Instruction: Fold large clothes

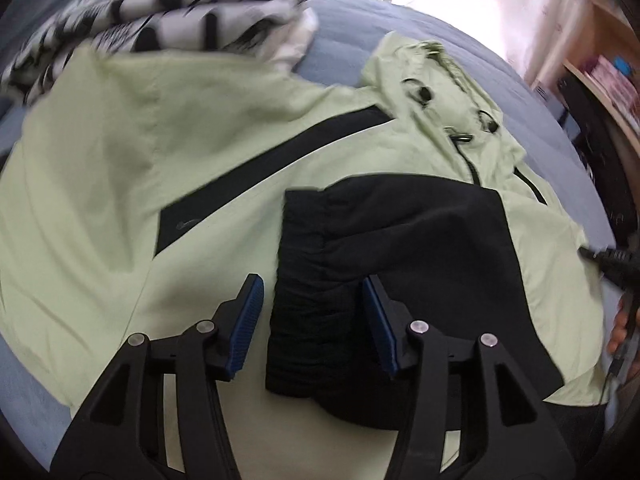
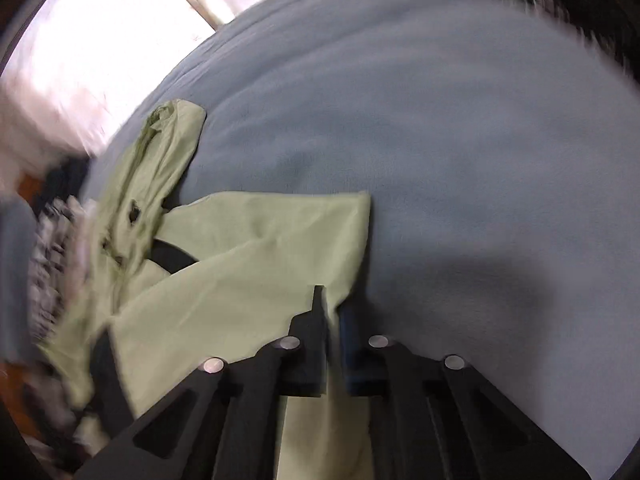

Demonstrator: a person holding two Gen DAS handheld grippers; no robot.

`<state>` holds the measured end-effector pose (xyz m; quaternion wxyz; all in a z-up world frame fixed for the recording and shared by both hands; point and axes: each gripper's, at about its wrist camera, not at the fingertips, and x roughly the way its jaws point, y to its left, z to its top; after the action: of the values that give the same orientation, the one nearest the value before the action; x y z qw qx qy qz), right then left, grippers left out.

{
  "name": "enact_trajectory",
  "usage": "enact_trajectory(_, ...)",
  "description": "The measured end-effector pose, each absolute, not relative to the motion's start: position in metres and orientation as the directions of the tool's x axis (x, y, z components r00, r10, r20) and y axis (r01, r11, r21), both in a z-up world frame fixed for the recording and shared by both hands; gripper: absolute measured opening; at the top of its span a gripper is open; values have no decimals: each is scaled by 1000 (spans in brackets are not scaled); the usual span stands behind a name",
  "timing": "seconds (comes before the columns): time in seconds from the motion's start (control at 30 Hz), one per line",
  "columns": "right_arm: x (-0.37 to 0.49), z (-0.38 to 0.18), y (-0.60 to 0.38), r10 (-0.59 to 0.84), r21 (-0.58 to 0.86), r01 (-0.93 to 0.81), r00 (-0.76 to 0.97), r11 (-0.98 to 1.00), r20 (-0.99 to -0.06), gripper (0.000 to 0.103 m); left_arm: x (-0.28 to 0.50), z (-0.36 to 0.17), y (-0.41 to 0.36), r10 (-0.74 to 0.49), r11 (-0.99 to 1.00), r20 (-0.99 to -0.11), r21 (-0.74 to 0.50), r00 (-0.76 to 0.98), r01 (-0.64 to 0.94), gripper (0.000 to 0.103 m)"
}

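My left claw (image 1: 312, 312) gapes wide over jacket's (image 1: 120, 160) black cuff (image 1: 308, 320), which sits btwn the pads. Right claw (image 2: 332, 320) is clamped on jacket's green fabric.

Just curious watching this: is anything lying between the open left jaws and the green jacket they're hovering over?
Nothing visible. The left gripper is open directly over the jacket, its jaws straddling the black cuff. The patterned clothes lie farther back on the bed.

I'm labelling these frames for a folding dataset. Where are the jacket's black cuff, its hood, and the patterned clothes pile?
black cuff (image 1: 308, 320), left wrist view, ribbed middle.
hood (image 1: 436, 84), left wrist view, green fabric near toggles.
patterned clothes pile (image 1: 168, 12), left wrist view, top fold.
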<state>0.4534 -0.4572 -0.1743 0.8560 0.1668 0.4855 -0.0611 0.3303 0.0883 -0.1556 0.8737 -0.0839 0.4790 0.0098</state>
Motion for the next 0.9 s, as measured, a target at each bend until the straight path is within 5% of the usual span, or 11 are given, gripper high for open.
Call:
enact_trajectory(0.03, 455, -175, -460, 23, 199, 282, 524, 939, -851, 3, 332, -155, 81, -35, 991, -827, -99, 562, -84, 34)
enact_trajectory(0.17, 458, -190, -468, 26, 184, 324, 437, 928, -899, 4, 340, -166, 67, 34, 996, -840, -17, 542, -89, 34)
enact_trajectory(0.23, 449, -178, -468, 49, 208, 314, 448, 926, -893, 15, 339, -160, 65, 45, 996, -836, -4, 547, -89, 34)
enact_trajectory(0.3, 432, -161, -463, 70, 230, 284, 480, 931, -874, 46, 333, -151, 65, 41, 997, -822, -5, 568, -79, 34)
enact_trajectory(0.37, 406, -142, -455, 69, 229, 246, 526, 942, -847, 57, 325, -140, 67, 55, 997, -807, 13, 588, -75, 34)
enact_trajectory(0.57, 335, -123, -403, 124, 215, 115, 527, 970, -841, 55, 290, -107, 70, 46, 997, -765, -1, 642, -72, 34)
enact_trajectory(0.67, 311, -124, -363, 194, 241, 29, 505, 970, -841, 42, 277, -97, 54, -30, 997, -759, -70, 651, -34, 34)
enact_trajectory(0.9, 313, -147, -274, 279, 280, -68, 457, 958, -845, 40, 282, -128, -17, -57, 998, -794, -70, 606, 2, 33)
